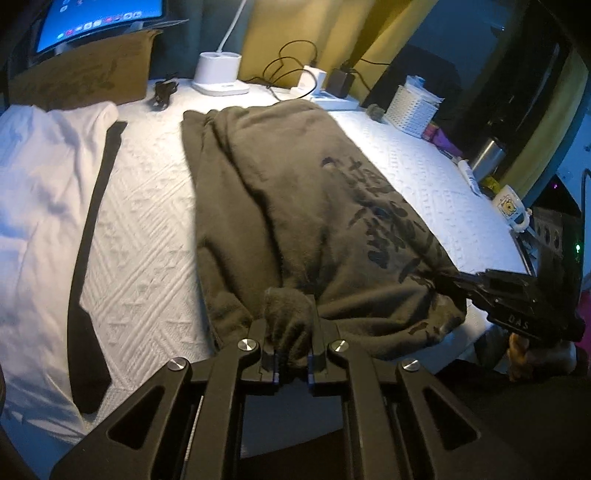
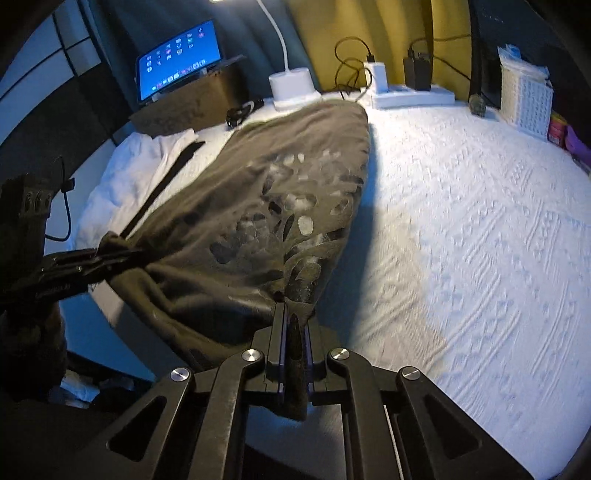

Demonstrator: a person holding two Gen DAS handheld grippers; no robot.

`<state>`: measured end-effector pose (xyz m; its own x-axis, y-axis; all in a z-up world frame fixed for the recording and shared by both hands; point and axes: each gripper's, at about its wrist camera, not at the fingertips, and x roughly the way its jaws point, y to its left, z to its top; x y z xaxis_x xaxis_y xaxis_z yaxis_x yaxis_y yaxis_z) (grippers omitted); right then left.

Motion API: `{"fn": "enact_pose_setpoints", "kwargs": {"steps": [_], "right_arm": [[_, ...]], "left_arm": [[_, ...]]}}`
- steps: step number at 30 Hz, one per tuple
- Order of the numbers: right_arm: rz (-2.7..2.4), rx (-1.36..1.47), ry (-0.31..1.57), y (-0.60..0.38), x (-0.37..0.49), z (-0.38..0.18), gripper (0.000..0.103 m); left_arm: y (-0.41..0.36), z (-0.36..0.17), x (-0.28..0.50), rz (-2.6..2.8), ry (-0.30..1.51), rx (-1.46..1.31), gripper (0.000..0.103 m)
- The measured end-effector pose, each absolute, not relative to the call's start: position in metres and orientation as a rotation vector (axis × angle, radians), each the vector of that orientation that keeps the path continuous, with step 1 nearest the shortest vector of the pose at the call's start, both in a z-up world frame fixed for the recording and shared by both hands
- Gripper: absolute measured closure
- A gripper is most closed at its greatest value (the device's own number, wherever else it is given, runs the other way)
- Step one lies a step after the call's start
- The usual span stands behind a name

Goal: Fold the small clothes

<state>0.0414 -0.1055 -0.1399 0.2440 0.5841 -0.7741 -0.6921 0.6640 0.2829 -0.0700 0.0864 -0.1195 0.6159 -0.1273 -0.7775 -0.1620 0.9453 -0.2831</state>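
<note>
I have both tongs clamped on the near hem of the dark shirt [image 1: 295,206], left tongs [image 1: 289,332] and right tongs [image 2: 295,332] at either corner, the shirt lying lengthwise on the white bed [image 2: 461,229]. The fold is about to start, I judge: next I should lift both corners evenly and carry them toward the far edge.

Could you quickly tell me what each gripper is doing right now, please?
Left gripper: shut on the dark garment.
Right gripper: shut on the same garment's near edge.

Dim room with cool bluish cast, brightest light on the white bedspread [image 2: 461,221], lit tablet screen [image 1: 99,18] glowing blue, dark garment [image 1: 295,206] casting a soft shadow rightward, strong fisheye bending with black corners, slight motion blur in right wrist view
</note>
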Motion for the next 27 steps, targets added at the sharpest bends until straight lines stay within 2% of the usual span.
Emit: {"fn": "enact_pose_setpoints", "kwargs": {"steps": [14,16,20,21,27], "right_arm": [[0.780,-0.071,1.039,-0.126,0.033,-0.159,0.094],[0.769,-0.068,1.041,-0.130,0.033,-0.158,0.089],[0.692,-0.133,1.022,-0.136,0.033,-0.152,0.052],[0.682,-0.139,1.017,-0.138,0.034,-0.152,0.048],[0.665,-0.141,0.997,-0.140,0.049,-0.144,0.048]], "left_arm": [[0.085,-0.136,-0.084,0.041,0.932,-0.277,0.095],[0.084,-0.136,-0.084,0.040,0.933,-0.272,0.095],[0.086,-0.126,-0.090,0.015,0.932,-0.256,0.092],[0.088,-0.120,-0.092,-0.001,0.922,-0.260,0.092],[0.091,-0.093,-0.090,-0.022,0.898,-0.237,0.088]]}}
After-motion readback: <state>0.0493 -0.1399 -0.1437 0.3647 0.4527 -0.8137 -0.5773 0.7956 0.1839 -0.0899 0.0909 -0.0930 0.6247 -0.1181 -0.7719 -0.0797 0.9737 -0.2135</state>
